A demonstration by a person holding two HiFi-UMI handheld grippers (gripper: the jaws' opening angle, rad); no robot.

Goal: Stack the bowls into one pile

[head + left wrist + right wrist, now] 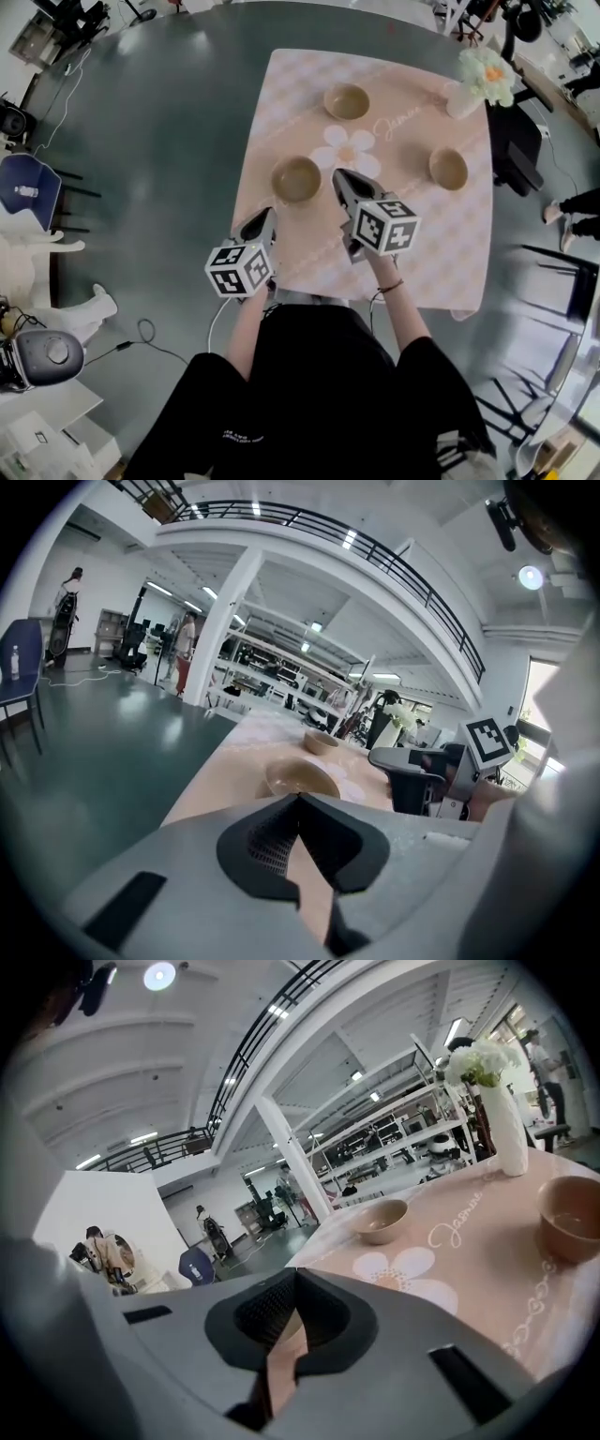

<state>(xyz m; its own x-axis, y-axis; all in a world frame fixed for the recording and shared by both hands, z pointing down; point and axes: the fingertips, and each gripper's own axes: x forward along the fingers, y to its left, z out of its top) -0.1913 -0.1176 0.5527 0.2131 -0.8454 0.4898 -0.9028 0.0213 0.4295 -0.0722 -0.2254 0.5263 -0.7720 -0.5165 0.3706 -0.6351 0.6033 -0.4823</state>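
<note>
Three tan bowls stand apart on the pink tablecloth [422,253]: a near-left bowl [296,178] [302,778], a far bowl [347,101] [321,742] [380,1220] and a right bowl [448,168] [570,1215]. My left gripper [270,213] [300,796] hovers just short of the near-left bowl, jaws shut and empty. The right gripper [337,173] [295,1271] is beside that bowl's right rim, above the printed flower [347,148]; its jaws are also shut with nothing in them.
A white vase with flowers [483,80] [504,1129] stands at the table's far right corner. Dark green floor [159,141] surrounds the table. A blue chair [26,187] is off to the left, and dark chairs [516,141] stand on the right.
</note>
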